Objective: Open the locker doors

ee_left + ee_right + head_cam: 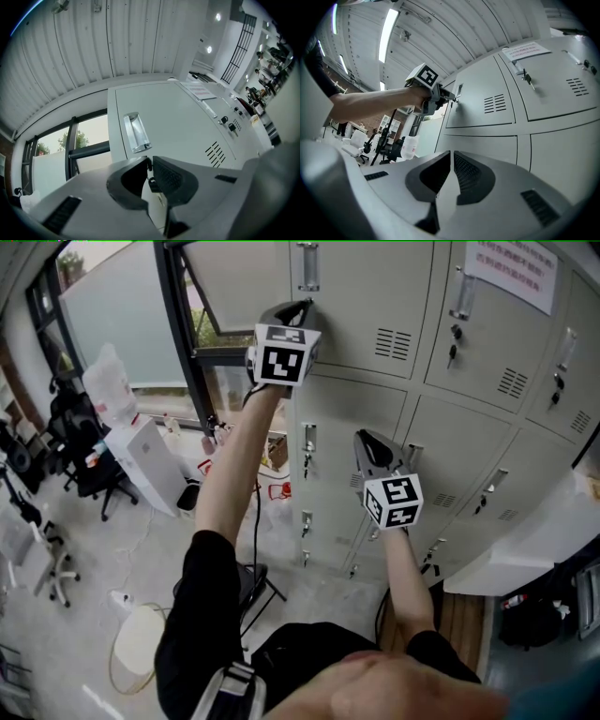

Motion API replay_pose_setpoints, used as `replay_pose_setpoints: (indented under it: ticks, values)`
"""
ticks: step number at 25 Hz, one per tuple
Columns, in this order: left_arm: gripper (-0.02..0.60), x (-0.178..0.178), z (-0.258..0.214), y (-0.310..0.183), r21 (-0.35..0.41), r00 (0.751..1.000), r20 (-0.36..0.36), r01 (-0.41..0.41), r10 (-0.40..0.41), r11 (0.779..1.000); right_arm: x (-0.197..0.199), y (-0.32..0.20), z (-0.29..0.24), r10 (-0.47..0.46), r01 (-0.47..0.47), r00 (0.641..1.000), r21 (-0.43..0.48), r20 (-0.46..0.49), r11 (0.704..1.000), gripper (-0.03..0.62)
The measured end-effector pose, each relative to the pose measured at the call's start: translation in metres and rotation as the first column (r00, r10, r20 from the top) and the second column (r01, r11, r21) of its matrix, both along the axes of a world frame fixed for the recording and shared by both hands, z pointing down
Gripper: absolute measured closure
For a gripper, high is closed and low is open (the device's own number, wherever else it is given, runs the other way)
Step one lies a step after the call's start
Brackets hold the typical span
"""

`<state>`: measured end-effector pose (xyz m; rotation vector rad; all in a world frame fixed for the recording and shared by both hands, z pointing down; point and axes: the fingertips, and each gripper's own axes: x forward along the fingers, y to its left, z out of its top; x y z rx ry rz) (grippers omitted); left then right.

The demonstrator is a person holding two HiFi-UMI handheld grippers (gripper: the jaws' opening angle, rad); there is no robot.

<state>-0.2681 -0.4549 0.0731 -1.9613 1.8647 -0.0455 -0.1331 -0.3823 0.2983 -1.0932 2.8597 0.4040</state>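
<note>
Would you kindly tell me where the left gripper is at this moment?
In the head view the left gripper is raised at upper left, its tip at the top-left locker door, just below that door's handle.

Grey metal locker doors (375, 296), shut, key (151, 182) in lock

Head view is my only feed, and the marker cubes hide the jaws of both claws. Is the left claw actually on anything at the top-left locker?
Observer: Yes. In the left gripper view, the left claw has its jaws nearly together on a small dark thing that looks like the door's key. It sits just below the recessed handle.
Operator: And the right claw, is it holding something too?
Observer: No. The right gripper view shows the right claw with its jaws together and nothing between them. It is short of the locker door ahead of it.
</note>
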Motion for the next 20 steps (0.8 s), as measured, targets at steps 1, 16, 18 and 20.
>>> replay_pose_setpoints:
  ticks: [1, 16, 18, 20]
  values:
    - [0.535, 0.000, 0.000, 0.000, -0.007, 1.000, 0.011, -0.003, 0.003, 1.000, 0.000, 0.001, 0.000, -0.002, 0.002, 1.000, 0.000, -0.001, 1.000, 0.571]
    - [0.540, 0.009, 0.005, -0.002, -0.021, 0.846, 0.514, 0.178, -0.142, 0.984, -0.004, 0.005, 0.009, -0.020, 0.020, 1.000, -0.012, -0.019, 1.000, 0.571]
    - [0.540, 0.009, 0.006, -0.002, -0.002, 0.793, 0.584, 0.214, -0.172, 0.977, -0.005, 0.006, 0.010, -0.023, 0.023, 0.999, -0.013, -0.022, 1.000, 0.572]
    - [0.540, 0.010, 0.008, -0.003, 0.016, 0.740, 0.643, 0.243, -0.197, 0.970, -0.005, 0.007, 0.011, -0.026, 0.026, 0.999, -0.013, -0.025, 1.000, 0.572]
